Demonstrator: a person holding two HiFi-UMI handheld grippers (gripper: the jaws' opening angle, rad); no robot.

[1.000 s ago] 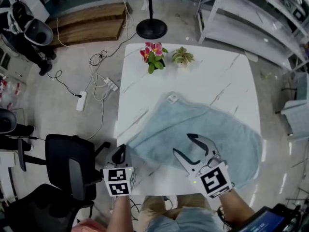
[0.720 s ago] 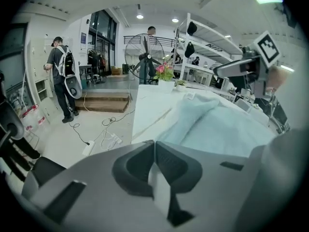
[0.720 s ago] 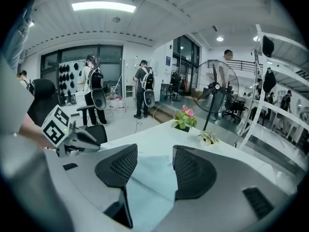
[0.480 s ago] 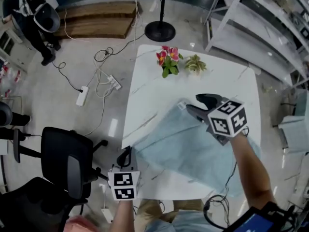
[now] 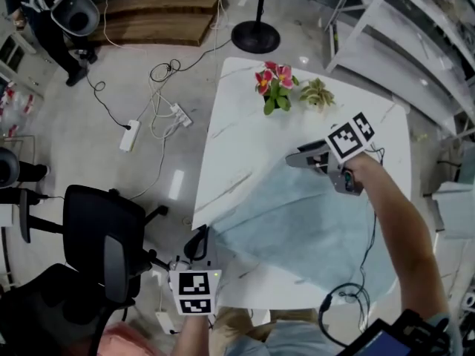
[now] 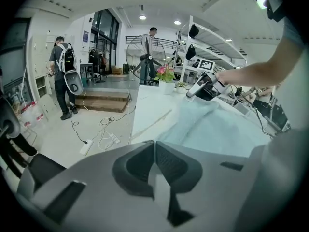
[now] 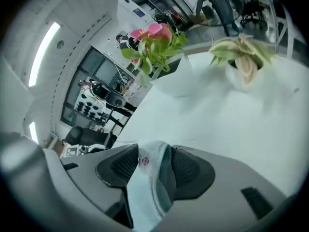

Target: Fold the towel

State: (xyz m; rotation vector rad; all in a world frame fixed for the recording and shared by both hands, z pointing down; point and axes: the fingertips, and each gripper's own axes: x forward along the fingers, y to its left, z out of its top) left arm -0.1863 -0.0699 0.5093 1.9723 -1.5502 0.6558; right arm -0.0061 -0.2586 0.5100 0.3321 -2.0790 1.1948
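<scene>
Towel (image 5: 312,221), pale blue, flat on white desk (image 5: 237,124). Right tongs (image 5: 295,159) spread about its far labelled corner, cloth between, seemingly unclamped. Left tongs (image 5: 200,234) pressed together at near-left corner; catch on cloth uncertain. Both tongs mark left edge's ends; remaining cloth lies rightward.

Lab-like workroom: metal shelving (image 5: 386,32), floor cables (image 5: 165,71), power strip (image 5: 129,136), office chair (image 5: 104,236), pedestal fan (image 5: 256,35).

The towel (image 5: 312,222) is showing soft, matt cloth. The table (image 5: 237,145) is gleaming smooth, white and marble-veined. The floor (image 5: 70,124) is shining glossy.
</scene>
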